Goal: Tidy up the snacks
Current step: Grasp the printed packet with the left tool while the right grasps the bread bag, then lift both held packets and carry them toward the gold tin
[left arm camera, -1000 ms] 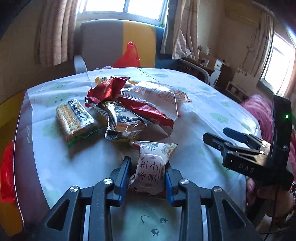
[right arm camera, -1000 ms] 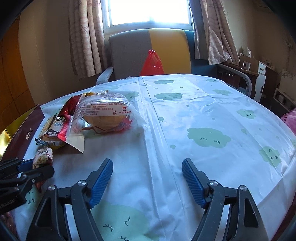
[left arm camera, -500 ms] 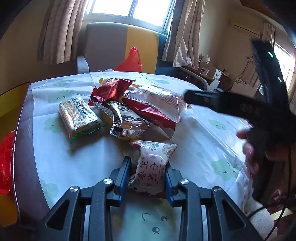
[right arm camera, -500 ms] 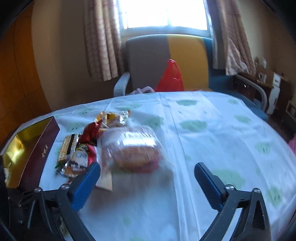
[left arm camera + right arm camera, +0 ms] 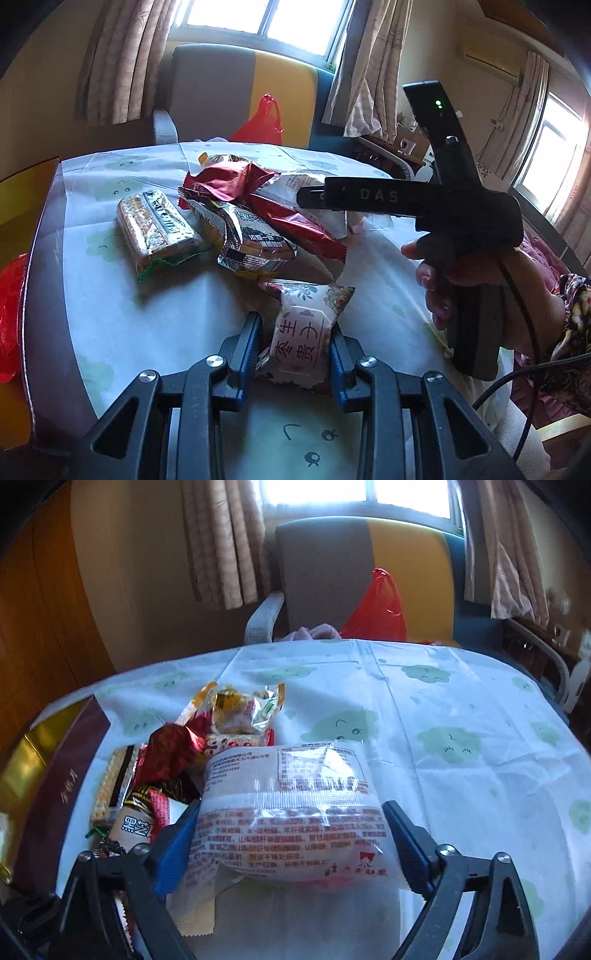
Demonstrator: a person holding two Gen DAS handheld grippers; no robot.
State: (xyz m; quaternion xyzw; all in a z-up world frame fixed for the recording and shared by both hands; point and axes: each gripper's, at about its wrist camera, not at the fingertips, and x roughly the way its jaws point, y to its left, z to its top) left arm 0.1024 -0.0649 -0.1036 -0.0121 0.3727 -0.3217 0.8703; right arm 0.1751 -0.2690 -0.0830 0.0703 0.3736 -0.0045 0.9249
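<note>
My left gripper (image 5: 293,334) is shut on a white flowered snack packet (image 5: 301,339) with red characters, held low over the table. Beyond it lies a pile of snacks: a cracker pack (image 5: 155,225), a silver packet (image 5: 255,243) and a red wrapper (image 5: 295,225). My right gripper (image 5: 291,834) is open, its fingers on either side of a clear bread bag (image 5: 291,830) with red print, not closed on it. It also shows in the left wrist view (image 5: 314,197), reaching over the pile from the right.
A dark red box with gold lining (image 5: 44,794) stands at the table's left edge. A white tablecloth (image 5: 461,760) with green clouds covers the round table. A grey and yellow chair (image 5: 362,576) with a red plastic bag (image 5: 376,609) stands behind.
My right gripper has swung left and forward over the pile until its open fingers straddle the bread bag. My left gripper has kept hold of the flowered packet and barely moved.
</note>
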